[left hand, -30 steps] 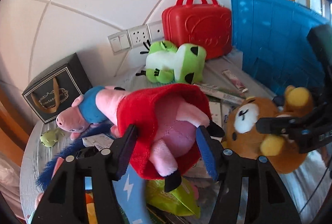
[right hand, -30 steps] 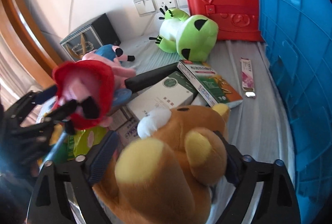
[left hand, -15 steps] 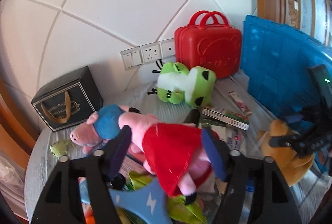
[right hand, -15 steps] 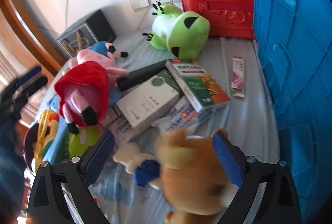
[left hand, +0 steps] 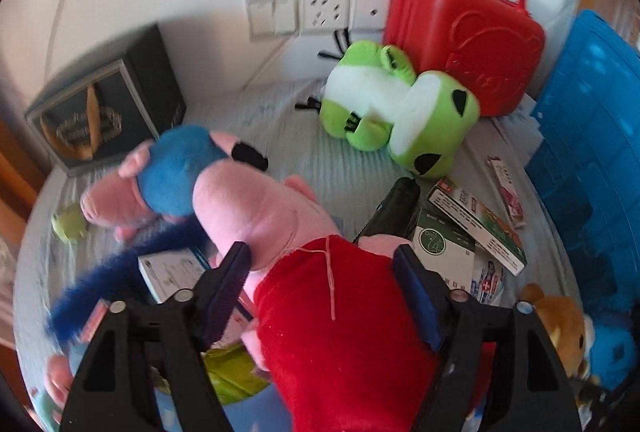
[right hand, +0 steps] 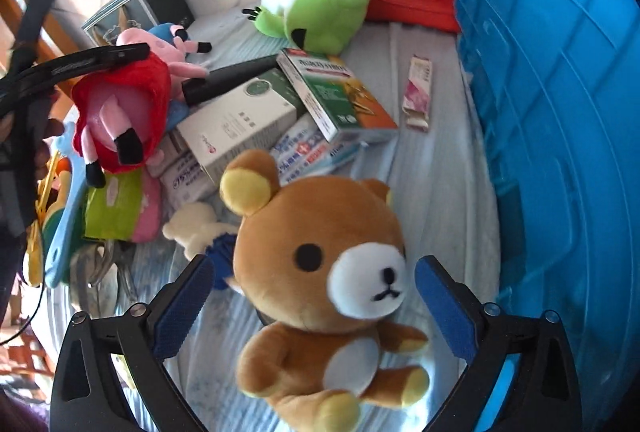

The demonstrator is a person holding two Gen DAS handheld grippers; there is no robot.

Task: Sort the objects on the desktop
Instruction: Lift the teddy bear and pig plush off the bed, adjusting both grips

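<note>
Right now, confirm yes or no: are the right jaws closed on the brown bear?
No: in the right wrist view the brown bear lies between the jaws of the right gripper, with open gaps on both sides.

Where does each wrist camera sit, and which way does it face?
Left wrist: on the left gripper, facing the wall sockets across the cluttered table; its own jaws show, clamped on the pig.
Right wrist: on the right gripper, facing the same wall alongside the blue bin; its own jaws stand open either side of the bear without touching it, and the left gripper shows at the left edge.
Shared: pig, bear, frog, red case, sockets, bin.
</note>
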